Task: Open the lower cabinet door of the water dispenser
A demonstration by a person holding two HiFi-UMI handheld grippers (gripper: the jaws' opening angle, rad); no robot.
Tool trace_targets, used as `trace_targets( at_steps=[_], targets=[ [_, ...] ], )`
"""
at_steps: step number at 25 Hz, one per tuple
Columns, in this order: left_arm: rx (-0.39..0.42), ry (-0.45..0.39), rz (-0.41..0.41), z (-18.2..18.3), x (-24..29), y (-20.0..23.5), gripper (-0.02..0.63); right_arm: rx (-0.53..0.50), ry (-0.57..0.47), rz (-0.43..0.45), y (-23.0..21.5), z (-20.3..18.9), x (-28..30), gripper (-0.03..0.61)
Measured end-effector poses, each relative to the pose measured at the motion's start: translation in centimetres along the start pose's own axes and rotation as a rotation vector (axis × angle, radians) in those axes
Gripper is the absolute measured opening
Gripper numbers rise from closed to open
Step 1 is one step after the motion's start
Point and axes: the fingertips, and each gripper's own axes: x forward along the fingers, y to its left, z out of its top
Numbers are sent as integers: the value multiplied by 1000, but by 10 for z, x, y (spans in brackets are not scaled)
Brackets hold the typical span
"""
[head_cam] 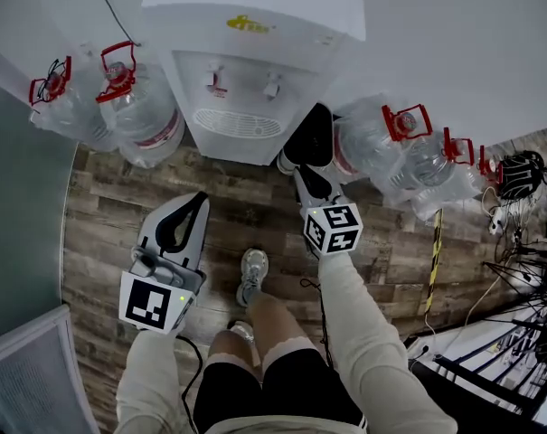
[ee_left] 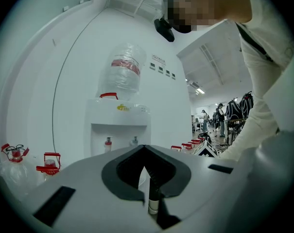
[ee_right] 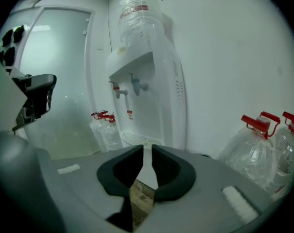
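Note:
The white water dispenser [head_cam: 255, 61] stands against the wall with a clear bottle on top [ee_left: 121, 76], two taps and a round drip grille [head_cam: 240, 123]. From above its lower cabinet door is hidden under the tap recess. In the right gripper view the dispenser [ee_right: 149, 91] stands ahead and to the left, and my own jaws cover its lower front. My right gripper [head_cam: 307, 145] is close to the dispenser's right front corner; its jaws [ee_right: 147, 152] stand a narrow slit apart, with nothing between them. My left gripper [head_cam: 199, 199] hangs further back over the floor and points at the dispenser [ee_left: 120, 125]; its tips [ee_left: 144, 149] are together and hold nothing.
Clear water jugs with red handles crowd both sides of the dispenser, left [head_cam: 142, 116] and right [head_cam: 386, 143]. A frosted glass panel [head_cam: 20, 197] runs along the left. Cables and gear [head_cam: 517, 242] lie at the right. The person's feet [head_cam: 252, 274] stand on the wood floor.

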Motion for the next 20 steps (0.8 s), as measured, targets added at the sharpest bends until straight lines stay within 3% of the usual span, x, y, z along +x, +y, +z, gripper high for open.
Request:
trace_targets(
  at_steps=[14,20],
  targets=[
    [3,24,16,-81,36,25,2,20,126,21,-48,-91,97,226],
    [9,42,14,-110,52,35,2,24,178,23,-62,-118,137,270]
  ],
)
